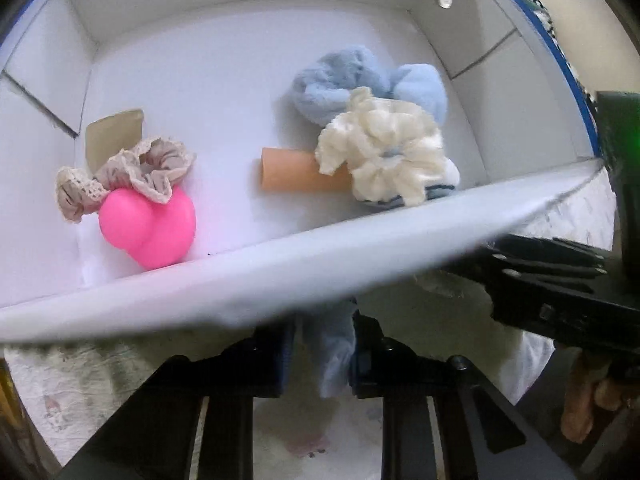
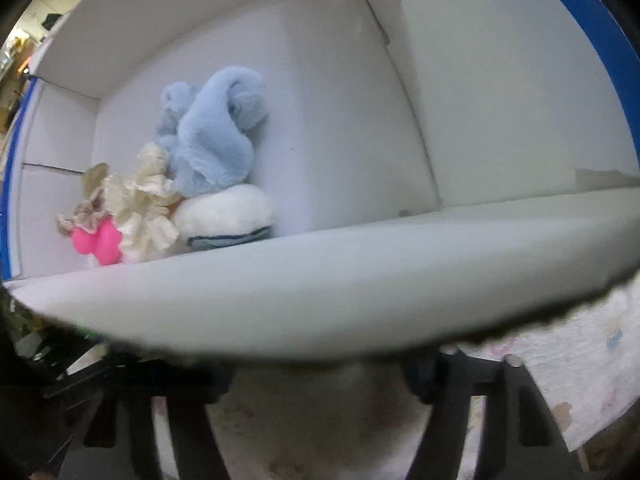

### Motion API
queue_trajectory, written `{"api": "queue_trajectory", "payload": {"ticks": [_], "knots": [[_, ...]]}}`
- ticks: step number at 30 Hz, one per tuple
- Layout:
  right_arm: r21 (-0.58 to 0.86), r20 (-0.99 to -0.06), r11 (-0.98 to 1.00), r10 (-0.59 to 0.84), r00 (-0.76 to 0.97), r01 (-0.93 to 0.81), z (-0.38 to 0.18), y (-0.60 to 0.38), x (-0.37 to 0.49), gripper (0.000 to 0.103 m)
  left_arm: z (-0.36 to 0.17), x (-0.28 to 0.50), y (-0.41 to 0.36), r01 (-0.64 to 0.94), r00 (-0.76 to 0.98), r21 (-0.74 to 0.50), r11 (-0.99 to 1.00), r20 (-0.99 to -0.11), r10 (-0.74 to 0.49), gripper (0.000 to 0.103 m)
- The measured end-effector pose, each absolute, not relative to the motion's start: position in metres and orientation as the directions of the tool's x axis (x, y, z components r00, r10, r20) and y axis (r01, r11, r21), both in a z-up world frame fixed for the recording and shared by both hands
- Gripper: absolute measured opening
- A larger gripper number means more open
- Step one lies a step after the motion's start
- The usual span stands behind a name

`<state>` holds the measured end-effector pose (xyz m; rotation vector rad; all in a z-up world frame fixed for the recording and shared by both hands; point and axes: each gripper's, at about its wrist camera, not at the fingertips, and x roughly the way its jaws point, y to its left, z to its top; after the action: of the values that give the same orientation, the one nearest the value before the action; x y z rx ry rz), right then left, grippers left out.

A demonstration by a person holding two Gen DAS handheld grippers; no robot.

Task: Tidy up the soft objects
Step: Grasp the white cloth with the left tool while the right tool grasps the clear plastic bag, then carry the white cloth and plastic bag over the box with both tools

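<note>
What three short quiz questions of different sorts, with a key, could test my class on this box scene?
1. True or false: the pink toy lies inside the box.
2. What lies on the orange tube: A the cream scrunchie, B the pink toy, C the lace scrunchie?
3. What colour is the cloth between the left gripper fingers?

Key: 1 true; 2 A; 3 light blue.

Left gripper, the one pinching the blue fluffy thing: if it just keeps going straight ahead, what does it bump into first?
Most likely the near wall of the white box, which crosses right in front of the left gripper and the pale blue cloth it pinches. Depth is hard to judge.
</note>
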<state>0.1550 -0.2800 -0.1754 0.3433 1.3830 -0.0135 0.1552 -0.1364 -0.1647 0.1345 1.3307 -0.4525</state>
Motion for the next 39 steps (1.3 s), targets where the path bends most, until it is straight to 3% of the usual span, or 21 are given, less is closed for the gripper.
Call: {"api": "queue_trajectory", "payload": {"ticks": [2,4,7,21,39], "knots": [[0.222,-0.963,0.954,0.183,0.196,0.202,-0.176,-0.279,0.155,0.045,-0.162,0.153,-0.137,0.402,0.173,-0.150,0.903,-0.956,-0.236,0.019],[0.237,-0.960,0.952,0.198,0.198,0.194,-0.176,-0.279,0.154,0.032,-0.158,0.155,-0.133,0.398,0.172,-0.152,0.905,-0.956,-0.236,0.019],[0.254,-0.955,0.949,0.216,0.201,0.187,-0.175,-0.277,0.150,0.025,-0.154,0.152,-0.126,0.390,0.184,-0.146,0.909,-0.955,-0.233,0.019],[0.314,-0.920,0.946,0.284,0.269,0.078,-0.130,-0.261,0.108,0.018,-0.120,0.131,-0.092,0.345,0.280,-0.096,0.934,-0.939,-0.199,0.019],[0.383,-0.738,0.905,0.421,0.527,-0.186,-0.016,-0.228,0.096,0.016,-0.008,0.088,-0.062,0.293,0.616,-0.051,0.955,-0.753,-0.229,0.019]]}}
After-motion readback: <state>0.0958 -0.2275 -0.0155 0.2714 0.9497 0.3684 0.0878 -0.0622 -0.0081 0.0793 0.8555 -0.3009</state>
